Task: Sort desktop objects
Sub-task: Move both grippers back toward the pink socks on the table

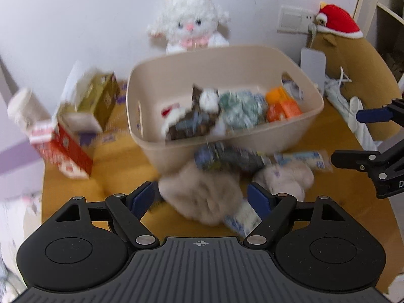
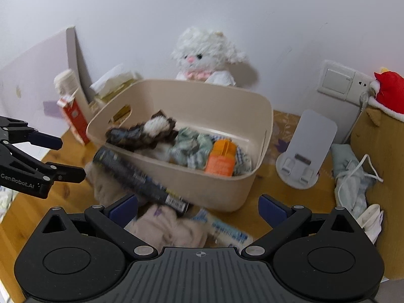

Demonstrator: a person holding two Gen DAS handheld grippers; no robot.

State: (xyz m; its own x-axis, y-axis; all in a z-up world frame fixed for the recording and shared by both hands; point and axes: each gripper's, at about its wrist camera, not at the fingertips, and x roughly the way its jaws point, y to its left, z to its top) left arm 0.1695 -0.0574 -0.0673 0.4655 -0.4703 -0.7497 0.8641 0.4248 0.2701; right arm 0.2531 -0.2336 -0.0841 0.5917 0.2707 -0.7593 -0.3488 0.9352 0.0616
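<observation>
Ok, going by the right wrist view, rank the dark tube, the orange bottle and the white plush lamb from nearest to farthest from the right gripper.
1. Dark tube: just ahead of the right gripper, left of centre, outside the bin.
2. Orange bottle: inside the beige bin.
3. White plush lamb: behind the bin, against the wall.

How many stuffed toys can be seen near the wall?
2. The white plush lamb sits against the wall behind the beige bin; the brown plush with a red hat is at the table's right edge. Others may be hidden.
</observation>
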